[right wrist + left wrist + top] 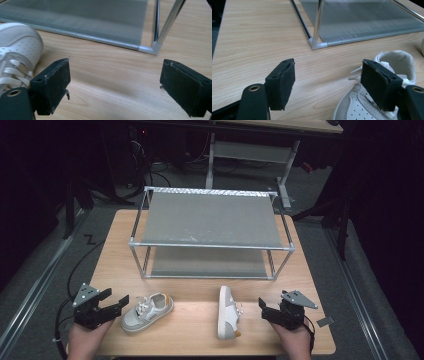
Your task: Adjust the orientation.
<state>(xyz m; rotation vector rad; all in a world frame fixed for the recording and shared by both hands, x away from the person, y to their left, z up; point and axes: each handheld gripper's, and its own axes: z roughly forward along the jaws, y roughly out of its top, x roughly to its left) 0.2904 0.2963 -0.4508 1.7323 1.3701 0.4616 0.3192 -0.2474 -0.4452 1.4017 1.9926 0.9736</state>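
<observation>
Dark floor and cables surround a pale wooden tabletop (200, 292), on whose far half stands a two-tier metal shoe rack (210, 232) with grey fabric shelves, both bare.

Between rack and near edge lie two white shoes, well apart. The left shoe (146, 312) sits upright, its long axis slanting, one end toward the near left and the other up and to the right. The right shoe (227, 312) lies tipped on its side, long axis running near to far, sole facing left.

Each tool is nearest its own shoe. The left tool (116, 303) holds nothing, jaws spread wide, just left of the left shoe; in the left gripper view that shoe (372, 100) lies ahead and to the right, partly behind the right-hand jaw. The right tool (263, 307) is equally wide open and empty, just right of the right shoe, whose toe (17, 47) sits off to the left in the right gripper view.

Whether either jaw touches a shoe is hard to make out; both shoes are cut off in the gripper views.
</observation>
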